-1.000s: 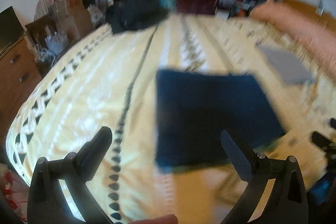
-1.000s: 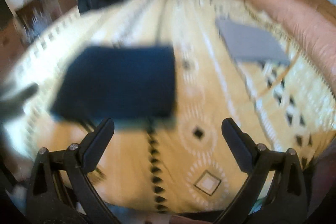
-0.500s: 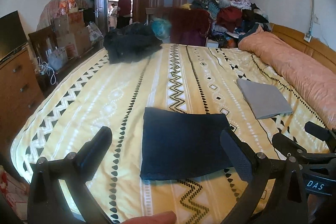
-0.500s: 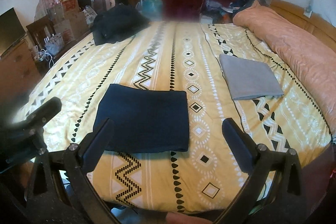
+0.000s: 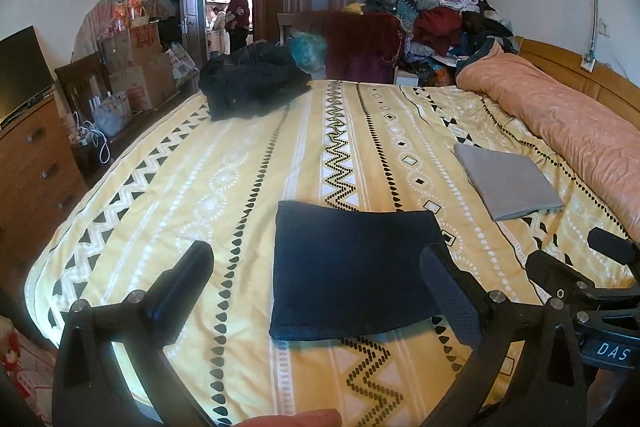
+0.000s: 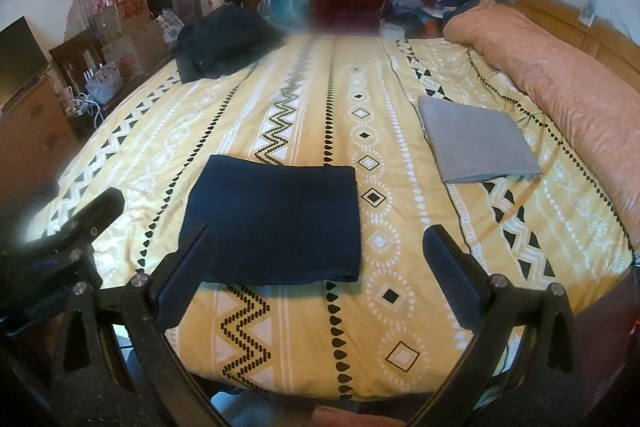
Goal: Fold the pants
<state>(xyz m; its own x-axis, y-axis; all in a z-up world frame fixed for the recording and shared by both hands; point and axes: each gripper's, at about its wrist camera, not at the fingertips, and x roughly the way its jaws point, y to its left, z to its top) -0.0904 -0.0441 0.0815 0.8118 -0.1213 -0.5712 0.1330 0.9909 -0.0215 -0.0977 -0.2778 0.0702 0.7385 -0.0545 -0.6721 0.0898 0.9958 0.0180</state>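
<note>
The navy pants (image 5: 352, 271) lie folded into a flat rectangle near the front edge of the yellow patterned bed (image 5: 240, 179); they also show in the right wrist view (image 6: 276, 223). My left gripper (image 5: 316, 279) is open and empty, held above the bed just in front of the pants. My right gripper (image 6: 316, 259) is open and empty, to the right of the left one and over the pants' near edge. Each gripper shows at the edge of the other's view.
A folded grey garment (image 5: 508, 183) lies on the bed at right, also in the right wrist view (image 6: 476, 143). A dark clothes pile (image 5: 248, 83) sits at the far left corner. An orange quilt (image 5: 568, 119) runs along the right. A dresser (image 5: 32, 163) stands at left.
Both grippers pulled back and up from the folded pants; the view went from blurred and close to steady and farther off. The pants stayed in place.
</note>
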